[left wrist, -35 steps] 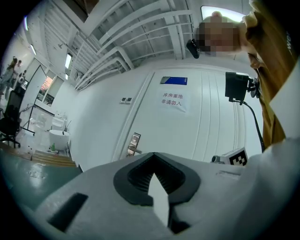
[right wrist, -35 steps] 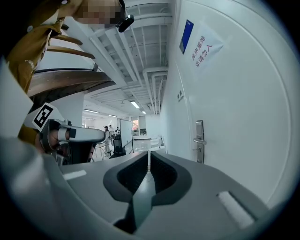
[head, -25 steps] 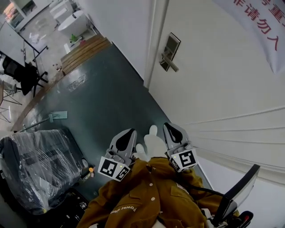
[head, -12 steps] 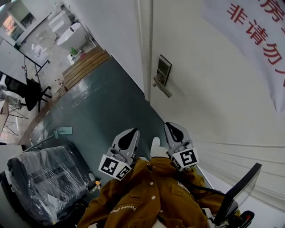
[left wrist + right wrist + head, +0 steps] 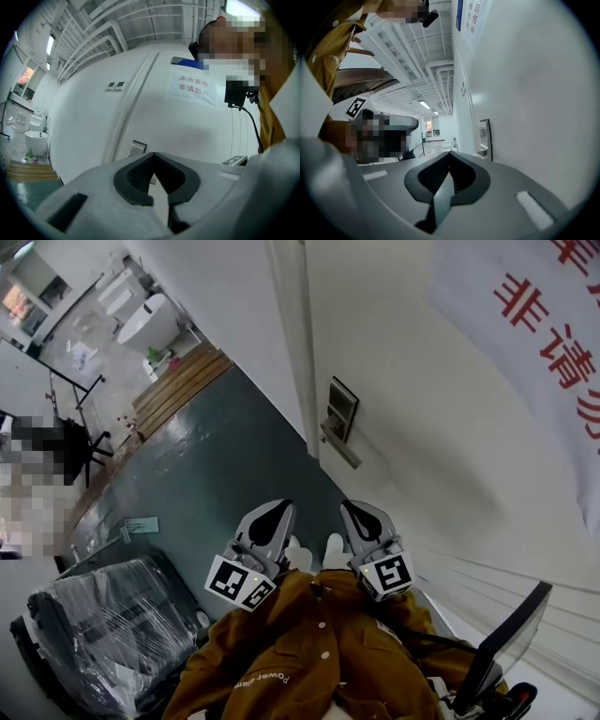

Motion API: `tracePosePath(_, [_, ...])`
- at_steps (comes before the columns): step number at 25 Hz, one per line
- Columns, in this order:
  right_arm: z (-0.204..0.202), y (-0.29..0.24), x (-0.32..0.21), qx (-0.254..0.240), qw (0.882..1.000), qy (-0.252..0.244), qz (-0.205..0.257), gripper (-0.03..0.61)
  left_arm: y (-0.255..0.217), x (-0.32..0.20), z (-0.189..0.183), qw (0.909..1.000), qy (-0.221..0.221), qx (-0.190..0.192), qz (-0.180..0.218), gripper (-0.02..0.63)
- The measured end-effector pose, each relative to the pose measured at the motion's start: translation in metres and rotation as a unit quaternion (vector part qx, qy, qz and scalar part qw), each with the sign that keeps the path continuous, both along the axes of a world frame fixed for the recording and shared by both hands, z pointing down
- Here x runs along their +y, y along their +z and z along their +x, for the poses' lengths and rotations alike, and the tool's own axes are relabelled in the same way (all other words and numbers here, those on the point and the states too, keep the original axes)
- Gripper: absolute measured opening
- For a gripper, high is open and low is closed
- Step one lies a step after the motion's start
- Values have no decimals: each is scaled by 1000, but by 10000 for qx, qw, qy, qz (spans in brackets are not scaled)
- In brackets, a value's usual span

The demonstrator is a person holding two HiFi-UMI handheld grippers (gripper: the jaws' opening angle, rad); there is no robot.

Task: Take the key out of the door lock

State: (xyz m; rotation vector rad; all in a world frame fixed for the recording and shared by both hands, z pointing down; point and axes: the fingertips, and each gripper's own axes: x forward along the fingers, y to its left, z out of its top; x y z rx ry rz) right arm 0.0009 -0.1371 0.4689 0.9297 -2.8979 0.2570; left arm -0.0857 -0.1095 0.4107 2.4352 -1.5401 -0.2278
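Note:
The door lock (image 5: 341, 412) is a metal plate with a lever handle (image 5: 339, 448) on the white door (image 5: 441, 456). It also shows in the left gripper view as a small lock plate (image 5: 137, 147), and in the right gripper view as a lock plate (image 5: 484, 138). No key can be made out at this distance. My left gripper (image 5: 272, 517) (image 5: 151, 157) and right gripper (image 5: 360, 514) (image 5: 449, 155) are held side by side close to the person's brown jacket. Both are well short of the lock, shut and holding nothing.
A white banner with red characters (image 5: 553, 343) hangs on the door. A plastic-wrapped black object (image 5: 94, 624) sits at the lower left on the dark green floor (image 5: 206, 456). A wooden platform (image 5: 183, 376) and a white tub (image 5: 150, 320) lie far off. A black panel (image 5: 497, 648) sits at the lower right.
The head view has shifted, so the lock sits lower and further left in the frame and looks a little nearer. Both grippers stay shut by the jacket.

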Motion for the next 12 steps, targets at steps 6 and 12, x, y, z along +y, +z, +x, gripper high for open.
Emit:
tracePosePath(6, [-4, -5, -14, 129, 9996, 234, 101, 6, -24, -64, -8, 9963, 710, -398, 277, -3])
tracePosePath(12, [-9, -14, -21, 42, 9987, 346, 381, 6, -55, -154, -12, 9877, 1289, -648, 604, -3])
